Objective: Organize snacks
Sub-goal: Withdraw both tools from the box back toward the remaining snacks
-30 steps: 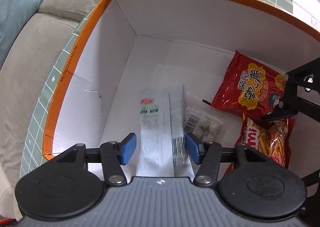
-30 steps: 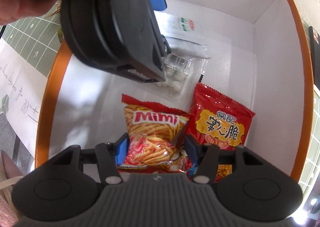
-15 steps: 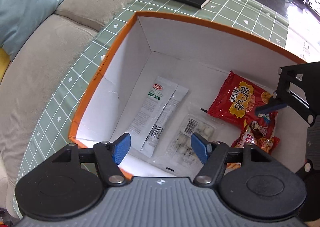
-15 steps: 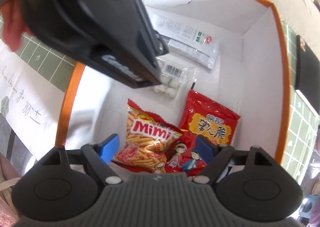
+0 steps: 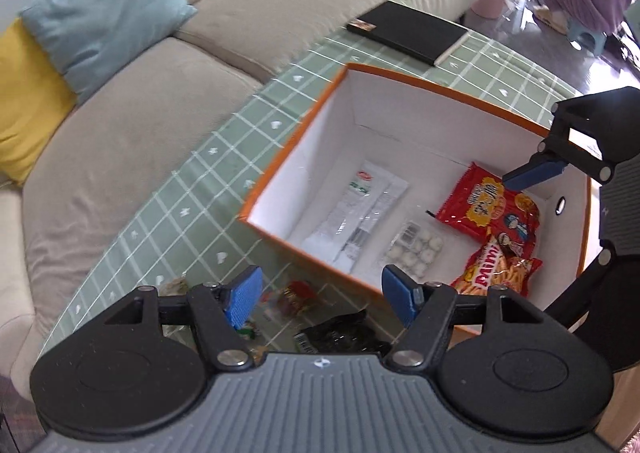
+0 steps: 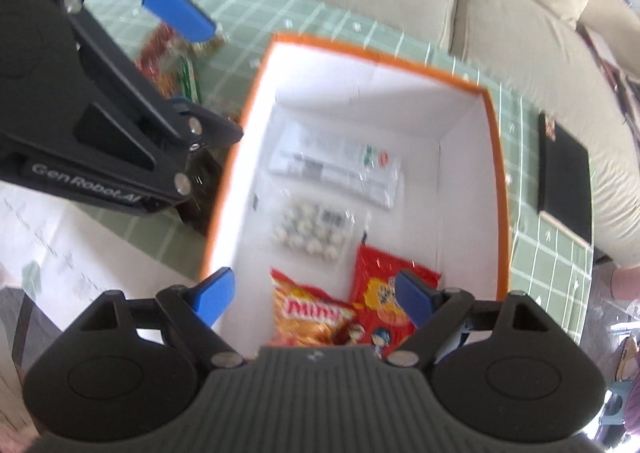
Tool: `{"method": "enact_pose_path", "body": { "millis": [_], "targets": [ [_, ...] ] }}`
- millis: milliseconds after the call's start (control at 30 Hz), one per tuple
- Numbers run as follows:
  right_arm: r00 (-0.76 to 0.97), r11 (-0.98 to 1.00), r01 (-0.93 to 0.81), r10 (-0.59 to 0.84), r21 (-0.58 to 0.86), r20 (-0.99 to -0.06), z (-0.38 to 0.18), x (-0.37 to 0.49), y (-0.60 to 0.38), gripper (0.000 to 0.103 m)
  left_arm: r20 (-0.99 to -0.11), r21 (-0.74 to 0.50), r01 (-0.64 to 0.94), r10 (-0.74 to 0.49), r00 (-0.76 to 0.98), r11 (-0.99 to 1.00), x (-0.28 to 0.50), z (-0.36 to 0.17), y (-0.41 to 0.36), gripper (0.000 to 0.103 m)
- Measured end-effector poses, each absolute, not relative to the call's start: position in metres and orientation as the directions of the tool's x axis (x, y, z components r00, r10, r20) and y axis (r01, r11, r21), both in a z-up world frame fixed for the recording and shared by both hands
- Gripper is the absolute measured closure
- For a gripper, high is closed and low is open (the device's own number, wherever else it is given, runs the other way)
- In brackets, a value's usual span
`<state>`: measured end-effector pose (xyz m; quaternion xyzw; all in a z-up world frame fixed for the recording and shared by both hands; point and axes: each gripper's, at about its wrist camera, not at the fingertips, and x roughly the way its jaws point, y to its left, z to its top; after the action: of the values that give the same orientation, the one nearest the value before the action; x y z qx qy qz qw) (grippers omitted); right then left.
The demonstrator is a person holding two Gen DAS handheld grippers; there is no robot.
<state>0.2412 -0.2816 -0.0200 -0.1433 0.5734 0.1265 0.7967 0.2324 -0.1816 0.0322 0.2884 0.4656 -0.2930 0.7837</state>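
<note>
1. Left gripper (image 5: 322, 295): fingers apart, empty, over loose snack packets (image 5: 300, 295) on the green checked bench (image 5: 192, 189).
2. Right gripper (image 6: 312, 299): fingers apart, empty.
3. Orange-rimmed white cardboard box (image 5: 440, 87) at 1 o'clock of the left gripper holds four snack packs, including a red crinkly chip bag (image 6: 316, 313).

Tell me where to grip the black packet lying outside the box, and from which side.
Probably from above with the open left gripper, which hangs right over it. The black packet lies flat and crinkled on the table beside the box, so pinch a raised fold near its middle. Its near end is hidden behind the gripper body.
</note>
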Motion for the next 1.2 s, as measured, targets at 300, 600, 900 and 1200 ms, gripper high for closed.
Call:
{"method": "enact_pose_path", "body": {
  "millis": [300,600,900,1200],
  "targets": [
    [0.450,0.935,-0.334,0.049,-0.117,-0.892,0.000,0.239,-0.229,0.019,-0.847,0.184,0.553,-0.155,0.509,0.813,0.228,0.045,-0.100,0.022],
    [0.612,0.961,-0.254,0.072,-0.109,-0.788,-0.002,0.230,-0.180,0.019,-0.794,0.142,0.385,-0.128,0.595,0.912,0.213,0.041,-0.024,0.022],
    [0.676,0.972,-0.215,0.080,-0.093,-0.733,-0.034,0.216,-0.140,0.020,-0.775,0.073,0.210,-0.077,0.627,0.975,0.196,0.011,0.034,0.022],
    [0.710,0.982,-0.159,0.043,-0.101,-0.703,-0.083,0.205,-0.126,0.027,-0.756,-0.054,0.098,-0.105,0.647,0.994,0.180,-0.033,0.084,0.022]
  ]
}}
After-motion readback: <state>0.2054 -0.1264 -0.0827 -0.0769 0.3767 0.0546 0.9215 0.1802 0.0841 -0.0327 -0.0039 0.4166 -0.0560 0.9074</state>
